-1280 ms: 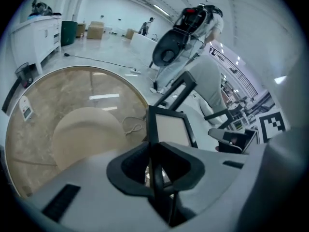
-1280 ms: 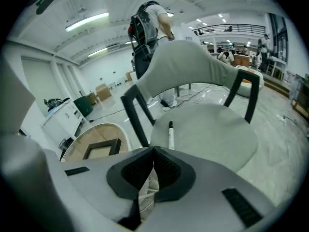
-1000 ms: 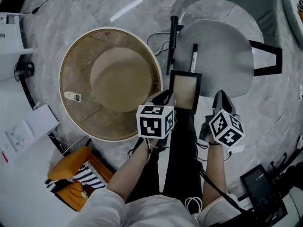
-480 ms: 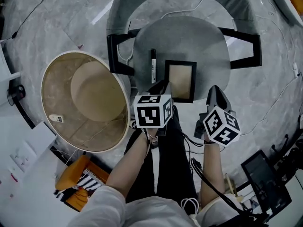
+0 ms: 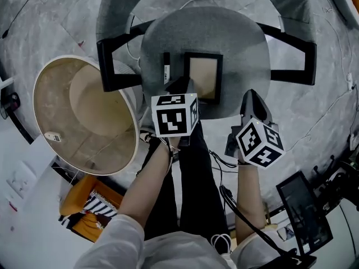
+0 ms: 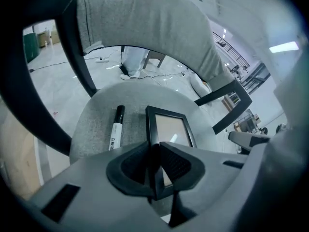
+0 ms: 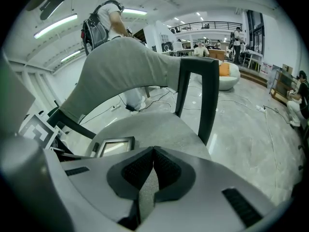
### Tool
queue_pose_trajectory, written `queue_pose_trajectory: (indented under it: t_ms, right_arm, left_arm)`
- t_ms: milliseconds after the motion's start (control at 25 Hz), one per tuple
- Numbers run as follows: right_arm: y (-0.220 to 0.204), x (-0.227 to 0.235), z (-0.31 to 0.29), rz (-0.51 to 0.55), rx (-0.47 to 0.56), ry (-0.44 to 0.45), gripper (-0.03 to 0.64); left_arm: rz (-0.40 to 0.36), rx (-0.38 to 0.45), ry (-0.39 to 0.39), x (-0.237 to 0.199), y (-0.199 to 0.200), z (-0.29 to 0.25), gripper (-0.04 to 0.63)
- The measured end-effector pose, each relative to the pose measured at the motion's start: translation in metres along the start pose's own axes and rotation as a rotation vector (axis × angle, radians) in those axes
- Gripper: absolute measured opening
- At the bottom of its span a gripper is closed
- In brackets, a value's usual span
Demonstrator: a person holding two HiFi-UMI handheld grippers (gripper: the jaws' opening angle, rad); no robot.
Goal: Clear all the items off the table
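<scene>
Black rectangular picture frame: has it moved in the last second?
Yes. The black rectangular picture frame went from the grey fabric chair seat's near edge toward its middle, beside the white marker pen.

Black pic frame [image 5: 203,76] & marker [image 5: 166,67] side by side on grey chair seat [image 5: 241,55]

This looks like a large open-plan workspace or test lab rather than a home, though the wide-angle views blur the far end. In the right gripper view a polished grey stone floor [image 7: 251,129] runs back to a railed mezzanine [image 7: 212,25] at upper middle. Long strip lights [image 7: 55,25] cross the ceiling at upper left, and people [image 7: 239,35] stand by desks at upper right, near a pale sofa [image 7: 231,79]. Loose cables [image 7: 157,100] trail over the floor. In the head view a grey armchair [image 5: 235,43] sits at top, a round tan surface [image 5: 84,116] at left and dark screens [image 5: 303,209] at lower right.
</scene>
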State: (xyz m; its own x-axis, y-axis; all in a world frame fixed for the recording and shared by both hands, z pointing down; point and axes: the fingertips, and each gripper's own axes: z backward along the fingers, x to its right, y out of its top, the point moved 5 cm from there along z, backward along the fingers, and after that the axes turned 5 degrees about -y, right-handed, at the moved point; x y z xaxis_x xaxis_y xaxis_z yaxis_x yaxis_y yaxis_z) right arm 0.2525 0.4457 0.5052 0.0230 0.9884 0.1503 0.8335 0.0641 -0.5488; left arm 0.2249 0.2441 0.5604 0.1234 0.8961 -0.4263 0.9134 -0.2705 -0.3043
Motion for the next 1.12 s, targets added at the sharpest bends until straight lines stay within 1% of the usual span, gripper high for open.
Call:
queue_pose_trajectory:
  t_ms: [280, 400, 520, 640, 840, 960, 1120]
  right_arm:
    - [0.003, -0.002, -0.007, 0.032, -0.006, 0.019, 0.025]
    - [0.005, -0.003, -0.006, 0.039, -0.004, 0.021, 0.025]
    - [0.004, -0.005, -0.005, 0.043, -0.002, 0.024, 0.025]
    - [0.004, -0.009, -0.003, 0.054, 0.0, 0.029, 0.025]
    - [0.002, -0.024, 0.0, 0.099, -0.003, 0.055, 0.024]
    - [0.003, -0.041, 0.002, 0.127, 0.002, 0.076, 0.023]
    - [-0.004, -0.083, 0.009, 0.191, 0.001, 0.132, 0.023]
  left_arm:
    - [-0.01, -0.011, 0.023, -0.003, -0.004, -0.011, 0.078]
    - [0.008, -0.025, 0.016, -0.003, -0.006, -0.013, 0.087]
    - [0.023, 0.002, 0.003, -0.003, -0.004, -0.008, 0.092]
    - [0.015, 0.025, -0.01, 0.0, -0.004, -0.001, 0.094]
    - [0.035, 0.133, -0.045, 0.002, -0.006, 0.028, 0.092]
    - [0.058, 0.209, -0.052, -0.007, -0.007, 0.051, 0.086]
    - [0.117, 0.314, -0.016, -0.037, -0.011, 0.092, 0.055]
